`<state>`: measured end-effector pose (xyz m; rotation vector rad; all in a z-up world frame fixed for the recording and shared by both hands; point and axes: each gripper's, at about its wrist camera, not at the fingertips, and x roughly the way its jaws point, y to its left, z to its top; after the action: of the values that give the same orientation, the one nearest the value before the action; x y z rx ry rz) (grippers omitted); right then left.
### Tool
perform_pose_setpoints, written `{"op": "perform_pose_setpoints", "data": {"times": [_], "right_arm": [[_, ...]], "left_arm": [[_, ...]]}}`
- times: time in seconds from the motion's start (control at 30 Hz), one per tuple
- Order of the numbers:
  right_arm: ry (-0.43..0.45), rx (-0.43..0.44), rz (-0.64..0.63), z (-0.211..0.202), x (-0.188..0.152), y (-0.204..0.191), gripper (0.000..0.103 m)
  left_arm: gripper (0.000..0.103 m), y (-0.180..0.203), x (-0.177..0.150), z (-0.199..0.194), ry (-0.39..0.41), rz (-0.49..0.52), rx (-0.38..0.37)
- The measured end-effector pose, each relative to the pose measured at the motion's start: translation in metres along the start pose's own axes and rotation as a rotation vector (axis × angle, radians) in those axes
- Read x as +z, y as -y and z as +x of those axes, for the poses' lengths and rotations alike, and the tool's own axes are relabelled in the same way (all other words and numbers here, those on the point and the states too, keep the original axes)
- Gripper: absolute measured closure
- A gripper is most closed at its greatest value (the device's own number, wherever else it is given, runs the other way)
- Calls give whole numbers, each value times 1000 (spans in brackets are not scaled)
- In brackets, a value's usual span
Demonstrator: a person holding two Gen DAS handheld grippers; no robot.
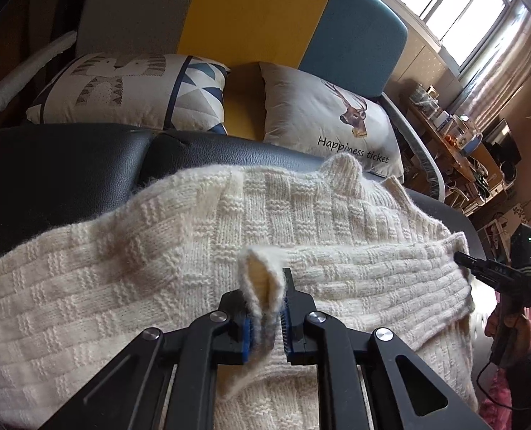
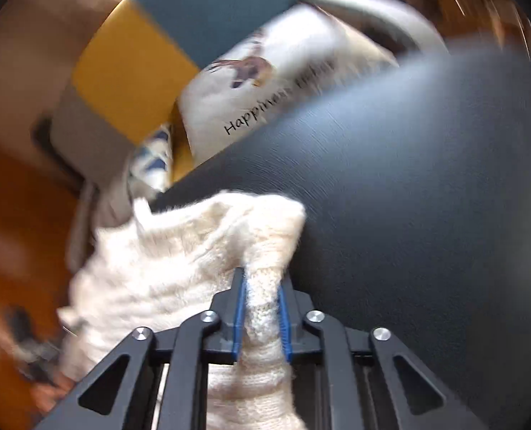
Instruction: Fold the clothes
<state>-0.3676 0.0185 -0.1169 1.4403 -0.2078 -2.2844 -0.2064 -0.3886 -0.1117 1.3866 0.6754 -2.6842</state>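
A cream knitted sweater (image 1: 301,215) lies spread over a black leather surface (image 1: 68,172). A raised fold of its near edge stands between the pads of my left gripper (image 1: 263,286); the fold leans on the left pad, and a narrow gap shows at the right pad. In the blurred right wrist view, my right gripper (image 2: 261,276) is shut on a bunched corner of the sweater (image 2: 165,268), lifted above the black surface (image 2: 408,215). The left wrist view shows the right gripper (image 1: 462,261) at the sweater's right edge, with a hand (image 1: 498,322) holding it.
Two printed cushions (image 1: 129,89) (image 1: 329,118) lean against a yellow and teal backrest (image 1: 265,14) behind the black surface. A cluttered desk (image 1: 455,136) stands at the right under a bright window (image 1: 455,3). A cable (image 1: 487,383) hangs below the hand.
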Motion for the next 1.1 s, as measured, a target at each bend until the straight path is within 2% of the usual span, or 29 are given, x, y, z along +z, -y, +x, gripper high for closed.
{"op": "perform_pose_setpoints", "data": {"times": [0.03,0.07,0.13,0.27,0.33,0.4,0.47,0.53,0.6,0.67,0.77,0.8,0.83,0.9,1.0,1.1], "right_arm": [[10,-74,-100,-4,2,-16,92],[-18,-103,-111,1,1,-15,92],[-53,-134,-96,9,-4,-5,92],[-16,-90,-1,2,-10,13,92],[-7,-47,51,-1,-12,21,86],[-14,10,123,0,-11,32,82],[8,1,138,-14,-12,34,81],[110,-34,67,-40,-14,19,81],[157,-28,4,-56,-18,4,80],[119,16,-33,-53,-21,-10,80],[37,39,-62,-38,-33,-26,80],[20,50,-58,-34,-39,-29,80],[15,50,-54,-31,-44,-30,80],[20,32,-46,-28,-50,-28,80],[5,-29,-34,-19,-53,-18,84],[16,-5,-9,-19,-51,-16,83]], "left_arm": [[79,2,1,1,1,1,1],[74,3,1,5,-8,-1,13],[74,3,0,11,-24,2,20],[74,-5,1,14,-38,-26,-5],[74,-12,3,10,-40,-62,-35],[68,-24,4,3,-42,-118,-92],[64,-36,5,-6,-32,-161,-116],[64,-46,6,-14,-25,-171,-114],[64,-50,3,-17,-42,-173,-134],[64,-47,-1,-16,-61,-156,-146],[68,-30,-10,-11,-78,-103,-130],[89,-24,-12,-10,-77,-79,-107],[98,-19,-14,-9,-75,-55,-84],[98,-14,-16,-10,-49,-40,-41],[97,-19,-9,-11,-12,-73,-9],[97,-21,-7,-3,-20,-77,21]]}}
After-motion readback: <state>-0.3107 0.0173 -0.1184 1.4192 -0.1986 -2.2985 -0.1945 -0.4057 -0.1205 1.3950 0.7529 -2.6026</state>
